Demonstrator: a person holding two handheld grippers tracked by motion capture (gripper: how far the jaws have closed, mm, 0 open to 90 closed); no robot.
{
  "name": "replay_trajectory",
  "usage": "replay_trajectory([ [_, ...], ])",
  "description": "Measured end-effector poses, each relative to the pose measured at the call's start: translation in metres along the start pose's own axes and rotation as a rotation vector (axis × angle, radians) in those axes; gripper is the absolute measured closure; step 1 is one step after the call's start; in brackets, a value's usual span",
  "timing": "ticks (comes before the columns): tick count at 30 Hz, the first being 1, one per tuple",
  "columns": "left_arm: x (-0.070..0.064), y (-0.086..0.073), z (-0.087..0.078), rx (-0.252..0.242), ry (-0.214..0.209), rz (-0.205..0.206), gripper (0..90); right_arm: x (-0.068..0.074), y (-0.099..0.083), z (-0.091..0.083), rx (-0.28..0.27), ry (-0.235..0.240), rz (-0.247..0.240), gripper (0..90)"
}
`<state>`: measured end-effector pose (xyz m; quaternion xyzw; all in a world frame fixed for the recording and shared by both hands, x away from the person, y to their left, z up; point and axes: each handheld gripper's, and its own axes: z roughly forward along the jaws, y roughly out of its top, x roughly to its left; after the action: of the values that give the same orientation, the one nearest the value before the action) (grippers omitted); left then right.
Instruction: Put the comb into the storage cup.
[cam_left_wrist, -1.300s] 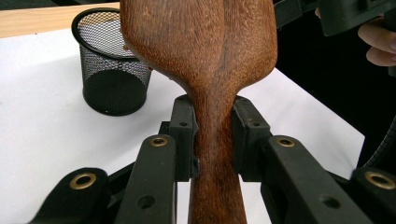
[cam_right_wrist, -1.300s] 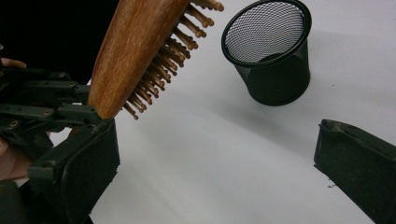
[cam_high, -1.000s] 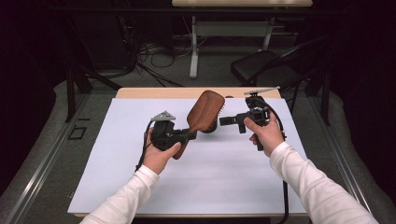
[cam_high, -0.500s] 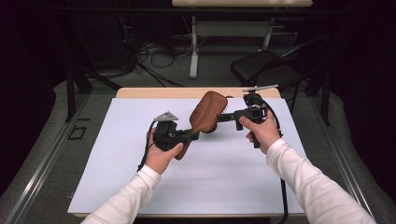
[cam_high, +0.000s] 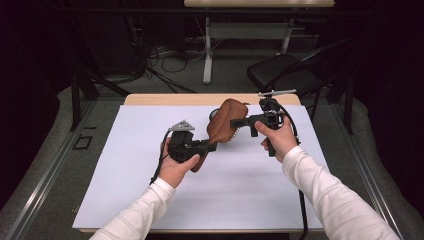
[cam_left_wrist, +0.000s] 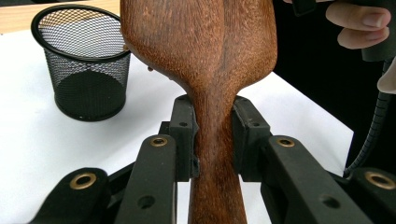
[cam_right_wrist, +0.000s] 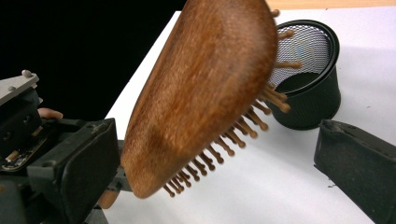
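Note:
A brown wooden hairbrush (cam_high: 227, 122) is held above the white table sheet (cam_high: 125, 190), its head tilted up and away. My left gripper (cam_high: 207, 146) is shut on the brush's handle (cam_left_wrist: 212, 154), one pad on each side of the neck. In the right gripper view the brush head (cam_right_wrist: 205, 93) shows its bristles facing down towards a black mesh cup (cam_right_wrist: 306, 70). My right gripper (cam_high: 241, 121) stands open at the head, with its jaws wide apart on either side of it (cam_right_wrist: 210, 158). The mesh cup (cam_left_wrist: 81, 65) stands upright on the sheet behind the brush.
The table's wooden far edge (cam_high: 165, 99) runs along the back. A black chair (cam_high: 285, 75) and a desk leg (cam_high: 207, 50) stand beyond it on the floor. Dark rails flank the table on both sides.
The left gripper has carried the brush slightly to the right and lifted its head a little. The right gripper stays at the head, shifted a touch leftwards.

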<state>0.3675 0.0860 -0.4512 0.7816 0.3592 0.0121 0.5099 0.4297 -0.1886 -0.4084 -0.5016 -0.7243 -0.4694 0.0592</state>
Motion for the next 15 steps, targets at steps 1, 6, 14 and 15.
replay_trajectory([
  [1,-0.0004,0.0000,0.0004,-0.001,-0.002,0.001,72.9,0.0003,0.0002,0.0006,0.004,-0.001,0.001,0.0],
  [6,-0.0025,-0.0001,0.0022,0.003,-0.007,0.006,72.9,0.0011,0.0008,0.0041,0.006,0.005,0.005,0.0],
  [14,-0.0059,-0.0007,0.0055,0.006,-0.017,0.010,72.9,-0.0008,0.0017,0.0088,-0.003,0.017,0.023,0.6],
  [15,-0.0062,-0.0008,0.0058,0.006,-0.018,0.011,72.9,-0.0008,0.0017,0.0088,-0.003,0.017,0.023,0.6],
])
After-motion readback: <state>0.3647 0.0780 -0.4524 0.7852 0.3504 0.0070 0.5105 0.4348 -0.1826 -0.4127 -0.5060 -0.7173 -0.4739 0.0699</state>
